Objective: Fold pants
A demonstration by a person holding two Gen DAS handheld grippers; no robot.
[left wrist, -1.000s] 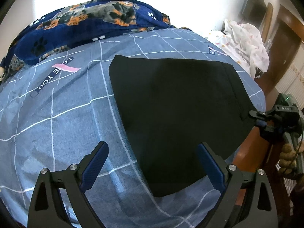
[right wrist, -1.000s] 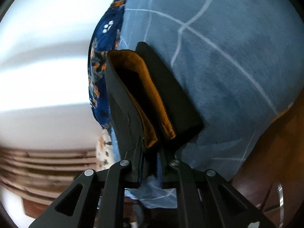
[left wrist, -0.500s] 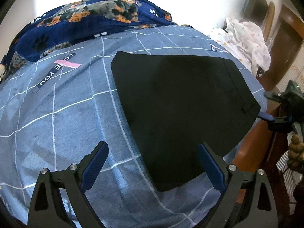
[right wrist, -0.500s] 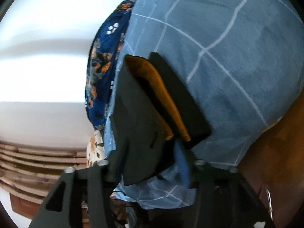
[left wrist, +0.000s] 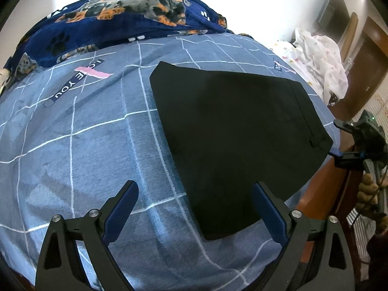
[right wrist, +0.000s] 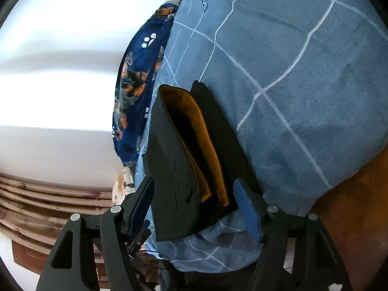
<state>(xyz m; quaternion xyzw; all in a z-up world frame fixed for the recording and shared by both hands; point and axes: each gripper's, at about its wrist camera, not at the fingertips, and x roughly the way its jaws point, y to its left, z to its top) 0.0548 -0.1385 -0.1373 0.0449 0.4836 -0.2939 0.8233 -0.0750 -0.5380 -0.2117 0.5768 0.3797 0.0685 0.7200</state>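
Note:
The black pants (left wrist: 232, 135) lie folded flat on the blue checked bed cover (left wrist: 80, 150). In the right wrist view the same pants (right wrist: 174, 169) show their waist end, with an orange lining (right wrist: 206, 150) inside the opening. My left gripper (left wrist: 196, 208) is open and empty, just above the near corner of the pants. My right gripper (right wrist: 194, 206) is open, its fingers on either side of the waist corner at the bed's edge. It also shows at the far right of the left wrist view (left wrist: 349, 140).
A dark blue dog-print blanket (left wrist: 121, 17) is bunched along the far side of the bed. A white patterned cloth (left wrist: 322, 58) lies at the far right. The brown wooden bed frame (right wrist: 359, 218) runs along the edge by my right gripper.
My right gripper was shut on the waist corner of the pants a second ago; it has opened and let go. The pants have settled flat. My left gripper has hardly moved.

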